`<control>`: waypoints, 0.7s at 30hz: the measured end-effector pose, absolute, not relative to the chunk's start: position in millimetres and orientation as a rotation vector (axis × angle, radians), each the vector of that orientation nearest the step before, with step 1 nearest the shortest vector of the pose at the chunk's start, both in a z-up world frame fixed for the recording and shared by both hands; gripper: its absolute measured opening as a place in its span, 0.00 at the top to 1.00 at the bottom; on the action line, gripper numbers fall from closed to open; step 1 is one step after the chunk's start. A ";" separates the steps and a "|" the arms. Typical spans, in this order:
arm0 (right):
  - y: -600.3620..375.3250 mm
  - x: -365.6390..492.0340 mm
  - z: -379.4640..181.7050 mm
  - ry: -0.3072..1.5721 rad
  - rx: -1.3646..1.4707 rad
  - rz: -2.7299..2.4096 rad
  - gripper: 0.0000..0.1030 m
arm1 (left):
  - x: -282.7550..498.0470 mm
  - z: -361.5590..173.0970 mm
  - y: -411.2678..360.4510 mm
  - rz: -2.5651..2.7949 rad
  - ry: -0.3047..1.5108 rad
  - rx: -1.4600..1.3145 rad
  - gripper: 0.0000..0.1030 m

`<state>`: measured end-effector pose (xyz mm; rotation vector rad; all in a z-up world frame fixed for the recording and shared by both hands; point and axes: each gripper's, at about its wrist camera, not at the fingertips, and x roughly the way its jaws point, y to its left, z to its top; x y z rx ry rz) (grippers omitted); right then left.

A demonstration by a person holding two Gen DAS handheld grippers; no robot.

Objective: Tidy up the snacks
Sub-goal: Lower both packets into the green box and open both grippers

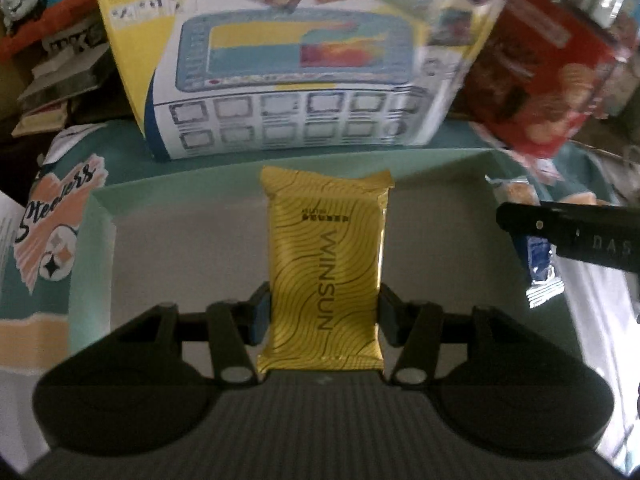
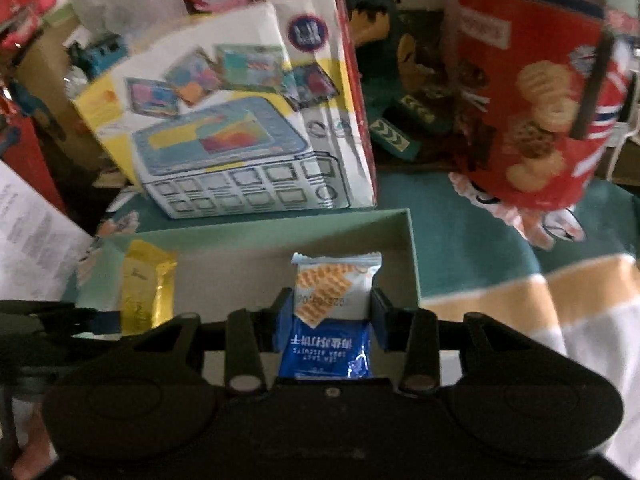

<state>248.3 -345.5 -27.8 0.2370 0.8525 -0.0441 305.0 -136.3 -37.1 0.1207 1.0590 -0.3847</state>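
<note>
Left wrist view: the left gripper [image 1: 324, 312] pinches a yellow WINSUN packet [image 1: 326, 268] over a pale green box [image 1: 180, 196]; a toy carton [image 1: 288, 64] stands behind, background blurred. Right wrist view: the right gripper [image 2: 330, 320] clamps a blue-and-white biscuit packet [image 2: 332, 312] over the same box, beside a blurred red biscuit bag [image 2: 536, 92].

A teal printed cloth [image 2: 460, 232] carried a pale green open box [image 2: 280, 228], a toy carton [image 2: 240, 128] and a red biscuit pack [image 2: 540, 100].
</note>
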 end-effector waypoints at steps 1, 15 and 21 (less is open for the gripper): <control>-346.3 258.0 -33.0 0.859 0.238 -0.044 0.61 | 311.3 -41.7 -136.5 -0.375 1.066 0.121 0.49; -348.6 223.7 -15.8 0.786 0.269 -0.018 0.00 | 291.6 -35.4 -125.8 -0.314 1.040 0.141 0.03; -344.3 159.5 3.1 0.769 0.268 -0.004 0.00 | 229.6 -14.9 -125.5 -0.365 1.024 0.164 0.00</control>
